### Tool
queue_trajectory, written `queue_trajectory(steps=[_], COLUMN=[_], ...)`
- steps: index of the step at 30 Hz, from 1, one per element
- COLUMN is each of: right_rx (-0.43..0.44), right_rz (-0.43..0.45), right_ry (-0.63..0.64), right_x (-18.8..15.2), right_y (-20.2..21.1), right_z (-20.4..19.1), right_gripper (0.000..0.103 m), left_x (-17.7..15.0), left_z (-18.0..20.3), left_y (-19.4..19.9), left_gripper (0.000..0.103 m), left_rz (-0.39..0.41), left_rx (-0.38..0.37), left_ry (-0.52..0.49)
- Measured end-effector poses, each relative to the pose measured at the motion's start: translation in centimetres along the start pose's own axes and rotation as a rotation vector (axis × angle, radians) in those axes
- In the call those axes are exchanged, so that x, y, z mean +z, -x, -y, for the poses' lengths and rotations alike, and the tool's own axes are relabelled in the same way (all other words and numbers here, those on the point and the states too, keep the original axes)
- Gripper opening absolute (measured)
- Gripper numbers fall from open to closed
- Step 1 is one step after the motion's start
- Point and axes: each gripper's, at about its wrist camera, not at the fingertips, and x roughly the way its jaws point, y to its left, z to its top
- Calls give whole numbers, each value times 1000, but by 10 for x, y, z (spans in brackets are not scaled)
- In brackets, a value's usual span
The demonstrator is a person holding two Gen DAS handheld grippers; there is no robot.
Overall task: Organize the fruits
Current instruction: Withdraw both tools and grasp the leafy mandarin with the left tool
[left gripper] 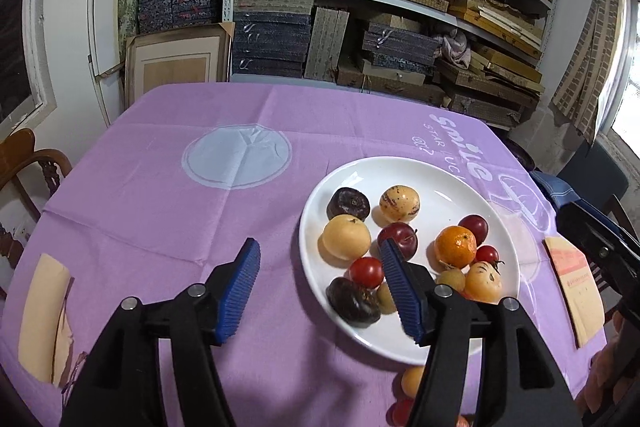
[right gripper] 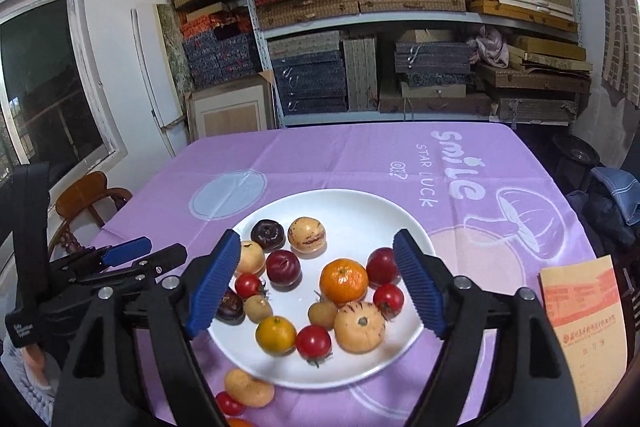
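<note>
- The right gripper (right gripper: 318,281), black with blue ribbed pads, stood with fingers apart and nothing between them, above the round white plate (right gripper: 352,205).
- The left gripper (left gripper: 318,285) was also spread and empty.
- Assorted fruits, including an orange mandarin (right gripper: 344,281), lay on that plate ahead of the fingers; a few sat on the purple tablecloth (right gripper: 320,155) beneath them.

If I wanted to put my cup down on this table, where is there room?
The cloth beyond the plate, up to the far edge, is bare, as is the stretch left of the plate around the pale circle. The plate itself is crowded with fruit, and a few pieces lie at its near rim.
</note>
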Motion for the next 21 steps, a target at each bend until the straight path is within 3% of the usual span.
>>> queue_trajectory(steps=[2,4,7,11,15,21], right_rx=[6,-4,-3,-97,-128,-142], right_rz=[26,58,84,72,54,85], right_ry=[-18,-49,-112,-126,-171,-208], right_x=[-14,-33,-64,-98,-113,-126], right_y=[22,40,57,63,72,90], right_z=[3,10,23,34,45,51], right_gripper=[80,90,91,94,94,99], left_x=[-13,-30,-59,-94,-120,-131], left_z=[-4,-6,-4,2,20,40], left_y=[14,26,41,51,55,50], left_gripper=[69,71,80,83,86,86], left_rz=[7,13,30,17,22,8], left_rx=[9,20,42,19,5,-20], left_ry=[6,-2,-15,-22,-55,-118])
